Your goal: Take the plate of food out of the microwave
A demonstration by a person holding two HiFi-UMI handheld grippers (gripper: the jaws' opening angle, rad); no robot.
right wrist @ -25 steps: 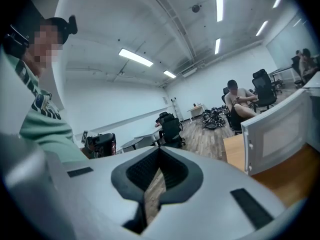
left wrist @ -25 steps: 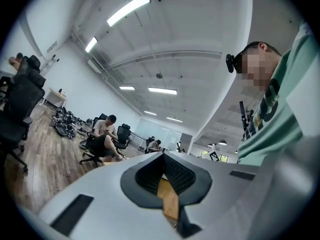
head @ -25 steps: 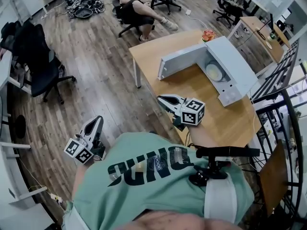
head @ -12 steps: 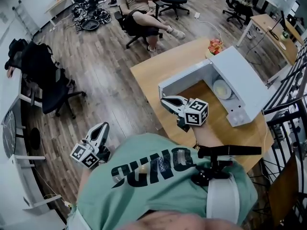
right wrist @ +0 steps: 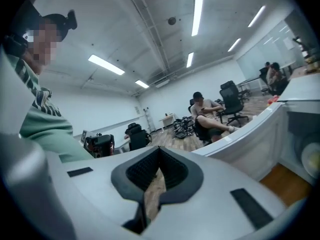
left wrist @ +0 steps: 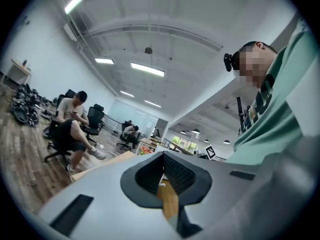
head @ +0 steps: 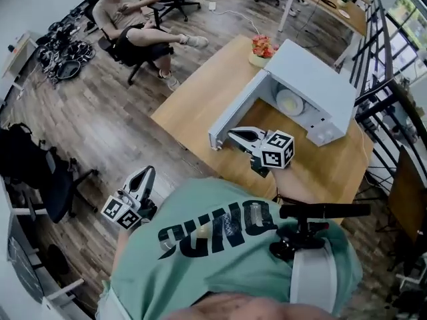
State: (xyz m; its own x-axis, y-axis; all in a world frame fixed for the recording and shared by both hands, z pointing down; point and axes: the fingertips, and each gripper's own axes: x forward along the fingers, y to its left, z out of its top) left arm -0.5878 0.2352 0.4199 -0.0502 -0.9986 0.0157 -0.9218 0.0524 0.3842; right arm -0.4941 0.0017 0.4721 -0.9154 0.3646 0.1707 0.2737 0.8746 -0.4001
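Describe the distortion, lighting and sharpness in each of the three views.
Head view: evenly lit, fairly sharp; wide-angle bend tilts the microwave and table. Left gripper view: strong fisheye with black corners, ceiling strip lights blown out, left gripper soft near the lens. Right gripper view: same fisheye and dark rim, the microwave door curves at the right edge.

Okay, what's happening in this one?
A person stands at a wooden table with a gripper in each hand. The microwave is open, the plate inside, untouched. The right gripper, fingers shut and empty, hangs near its door; the left gripper, also shut, is down by the person's side.
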